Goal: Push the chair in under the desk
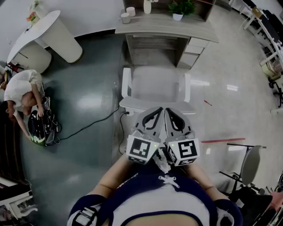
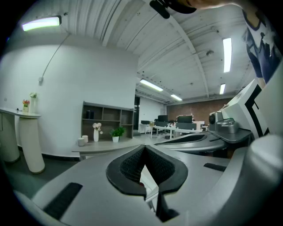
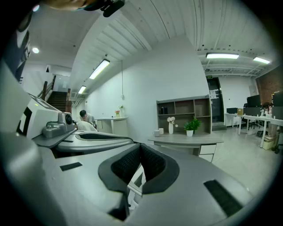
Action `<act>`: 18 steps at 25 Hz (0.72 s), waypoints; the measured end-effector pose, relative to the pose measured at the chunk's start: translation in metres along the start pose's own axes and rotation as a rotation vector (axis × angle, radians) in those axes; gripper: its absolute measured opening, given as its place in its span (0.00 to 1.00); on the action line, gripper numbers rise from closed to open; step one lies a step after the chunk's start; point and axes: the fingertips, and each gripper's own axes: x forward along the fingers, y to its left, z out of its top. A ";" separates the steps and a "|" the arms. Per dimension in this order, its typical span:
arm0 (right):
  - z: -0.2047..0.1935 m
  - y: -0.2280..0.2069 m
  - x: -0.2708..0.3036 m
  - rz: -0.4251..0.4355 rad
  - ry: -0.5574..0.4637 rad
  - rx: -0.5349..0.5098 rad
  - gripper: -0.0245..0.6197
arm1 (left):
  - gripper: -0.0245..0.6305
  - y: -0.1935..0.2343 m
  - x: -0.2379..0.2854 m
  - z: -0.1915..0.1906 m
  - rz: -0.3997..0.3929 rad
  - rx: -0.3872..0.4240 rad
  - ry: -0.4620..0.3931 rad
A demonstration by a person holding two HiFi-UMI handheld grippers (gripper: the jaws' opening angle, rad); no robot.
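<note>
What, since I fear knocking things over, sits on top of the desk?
On the desk: two cups, a white vase, a potted plant, all near its back. The vase's top is cut off in the head view.

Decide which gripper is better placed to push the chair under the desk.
Left, narrowly: both shut at the chair backrest, but the left gripper sits nearer its middle than the right gripper.

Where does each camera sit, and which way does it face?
Head view: on the person's head, facing steeply down at chair, desk, own torso.
Left gripper view: on the left gripper, along its shut jaws toward the desk; right gripper alongside.
Right gripper view: on the right gripper, same heading; left gripper alongside.
Shared: desk, plant.
</note>
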 end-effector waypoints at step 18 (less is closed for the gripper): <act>-0.033 -0.010 0.005 -0.048 0.130 -0.335 0.05 | 0.05 0.016 0.004 -0.035 -0.040 0.121 0.140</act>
